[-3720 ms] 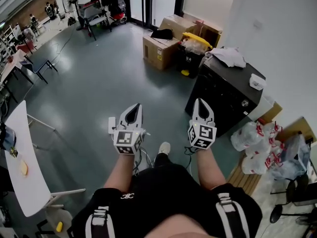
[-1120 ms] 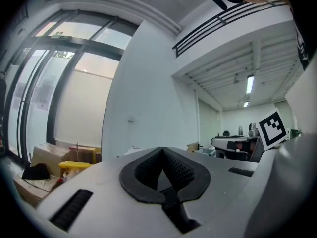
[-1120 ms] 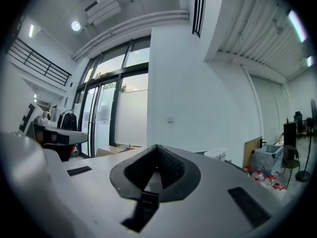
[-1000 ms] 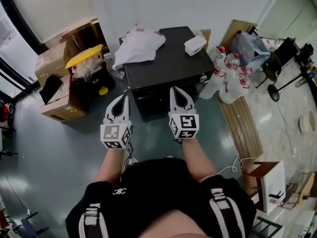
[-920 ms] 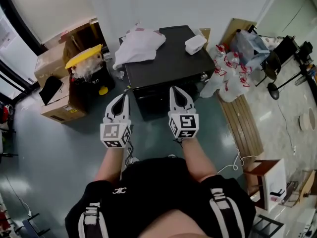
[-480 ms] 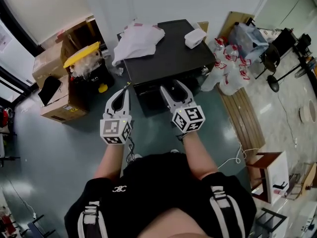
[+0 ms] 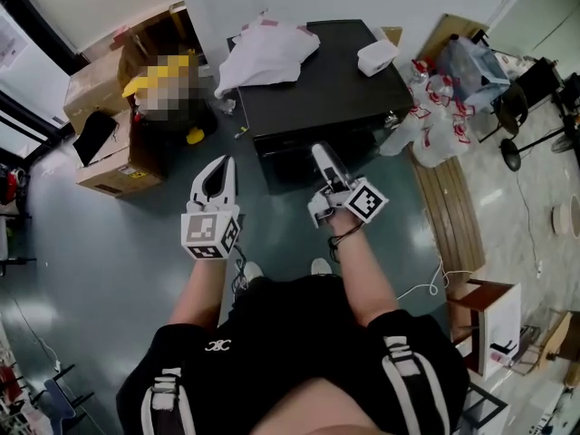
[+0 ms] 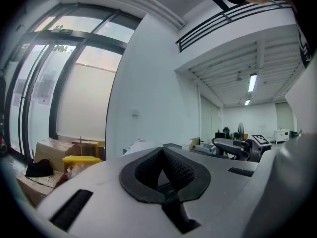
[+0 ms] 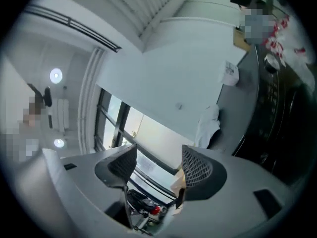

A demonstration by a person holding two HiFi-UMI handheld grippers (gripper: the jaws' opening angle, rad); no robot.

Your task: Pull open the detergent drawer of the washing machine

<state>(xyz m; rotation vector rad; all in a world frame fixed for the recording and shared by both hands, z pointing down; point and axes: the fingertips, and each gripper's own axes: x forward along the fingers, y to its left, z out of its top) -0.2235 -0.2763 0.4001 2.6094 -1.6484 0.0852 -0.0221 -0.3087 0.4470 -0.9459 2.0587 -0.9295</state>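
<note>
The black washing machine [image 7: 317, 84] stands against the wall, its dark front [image 7: 304, 157] seen steeply from above; I cannot make out the detergent drawer. My right gripper [image 7: 323, 157] is rolled onto its side just before the front's upper edge. Its jaws are opening, wide apart in the right gripper view [image 9: 158, 162], with nothing between them; the machine [image 9: 280, 108] lies to their right. My left gripper [image 7: 226, 161] hangs over the floor left of the machine, apart from it. Its pads meet at the tip [image 8: 162, 150] on nothing.
A white cloth [image 7: 267, 48] and a small white box [image 7: 378, 57] lie on the machine's top. Cardboard boxes [image 7: 109, 161] stand to its left. Plastic bags [image 7: 435, 120] and a wooden board [image 7: 449, 216] are on its right. A cable [image 7: 426, 290] trails on the floor.
My right gripper has rolled onto its side, sunk a little toward the machine's front, and its jaws have gone from shut to wide apart. The left gripper stays shut and has barely shifted.
</note>
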